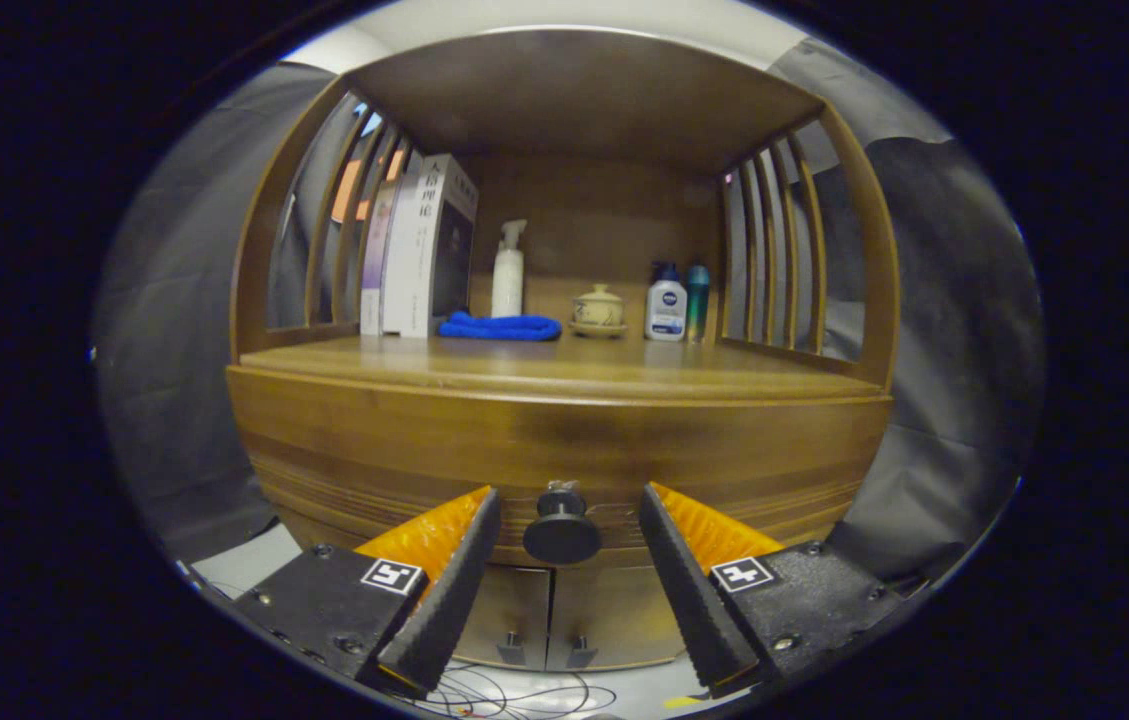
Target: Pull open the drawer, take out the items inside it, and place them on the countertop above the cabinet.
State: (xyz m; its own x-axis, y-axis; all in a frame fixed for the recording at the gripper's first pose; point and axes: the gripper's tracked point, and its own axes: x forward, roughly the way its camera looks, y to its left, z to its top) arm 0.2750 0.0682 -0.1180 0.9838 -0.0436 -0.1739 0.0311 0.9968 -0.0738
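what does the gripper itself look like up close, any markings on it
The gripper has two wedge-shaped fingers with ribbed inner faces, tapering toward their tips. Each sits on a blocky base fixed with visible screws, and each base carries a small square black-and-white tag.

three books (416,245), three bottles (508,270), one towel (500,327)

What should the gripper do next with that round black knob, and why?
Probably ease forward a touch, then close on the knob. The hand-held gripper is open, its fingers either side of the knob without touching it, and the drawer looks shut.
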